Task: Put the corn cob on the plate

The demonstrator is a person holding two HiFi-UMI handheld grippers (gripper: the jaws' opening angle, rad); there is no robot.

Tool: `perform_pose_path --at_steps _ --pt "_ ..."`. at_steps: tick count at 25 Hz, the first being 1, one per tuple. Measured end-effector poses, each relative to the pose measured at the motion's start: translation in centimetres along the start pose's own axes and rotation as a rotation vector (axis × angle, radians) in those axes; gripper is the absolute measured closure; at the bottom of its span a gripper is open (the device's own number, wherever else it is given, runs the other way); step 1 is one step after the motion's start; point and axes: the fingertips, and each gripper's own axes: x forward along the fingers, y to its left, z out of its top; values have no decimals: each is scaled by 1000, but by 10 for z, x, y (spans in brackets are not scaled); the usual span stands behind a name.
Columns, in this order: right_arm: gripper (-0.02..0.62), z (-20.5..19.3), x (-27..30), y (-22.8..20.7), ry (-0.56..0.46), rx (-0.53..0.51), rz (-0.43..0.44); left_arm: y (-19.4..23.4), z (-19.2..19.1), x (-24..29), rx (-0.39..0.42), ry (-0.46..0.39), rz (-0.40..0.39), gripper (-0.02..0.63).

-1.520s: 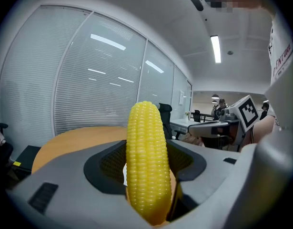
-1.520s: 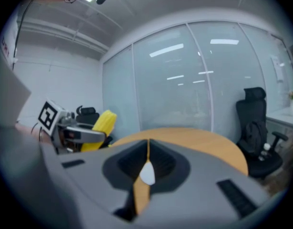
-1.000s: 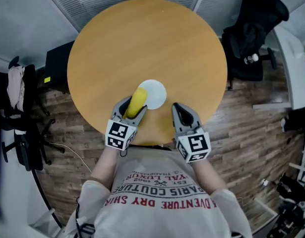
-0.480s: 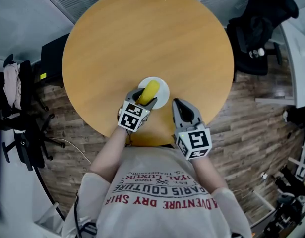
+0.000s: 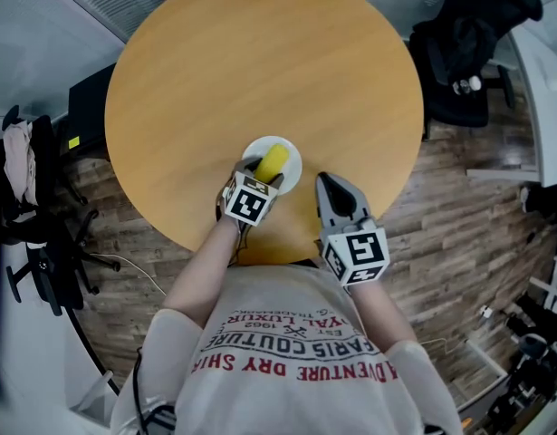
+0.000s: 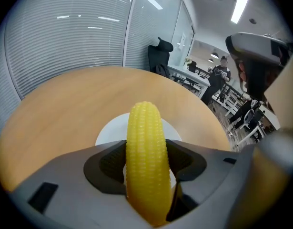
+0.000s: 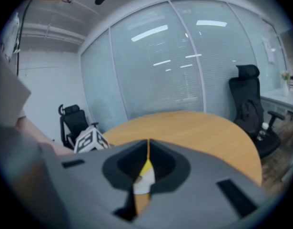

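The yellow corn cob (image 5: 273, 160) is held lengthwise in my left gripper (image 5: 263, 168), which is shut on its near end. The cob (image 6: 146, 151) hangs over the small white plate (image 5: 292, 167), its tip pointing toward the table's middle; whether it touches the plate (image 6: 108, 131) I cannot tell. The plate lies near the front edge of the round wooden table (image 5: 260, 62). To the right of the plate, by the table's edge, my right gripper (image 5: 325, 183) is shut with nothing in it; its tips (image 7: 147, 149) meet.
Black office chairs (image 5: 464, 43) stand on the wood floor to the right of the table, another (image 5: 38, 234) to the left. Glass walls with blinds run behind the table. The left gripper's marker cube (image 7: 91, 140) shows in the right gripper view.
My left gripper has carried the corn cob forward and to the right, from beside the plate to over it. The right gripper has hardly moved.
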Motion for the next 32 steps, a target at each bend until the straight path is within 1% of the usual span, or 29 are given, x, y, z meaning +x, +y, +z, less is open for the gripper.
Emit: perform_pose_path --at_steps 3,6,9,17,23,30,32 --pt "565 -1 -4 -4 0 5 -3 4 -3 4 -34 13 3 327" --pt "565 -3 -8 -11 6 12 -12 8 -1 6 -52 40 21 327" --pt "565 -4 -12 -17 7 16 -21 11 0 6 -82 38 31 327" --pt "565 -6 -13 -21 5 27 -22 12 0 5 -86 27 39 326" --pt "565 -4 -17 -20 -3 23 -20 9 6 3 -171 -45 21 311" --pt "565 -1 -21 -22 -10 18 -21 6 19 -5 -149 -92 46 302" --pt "565 1 -22 -21 -17 14 -18 6 24 -12 -150 -120 58 304"
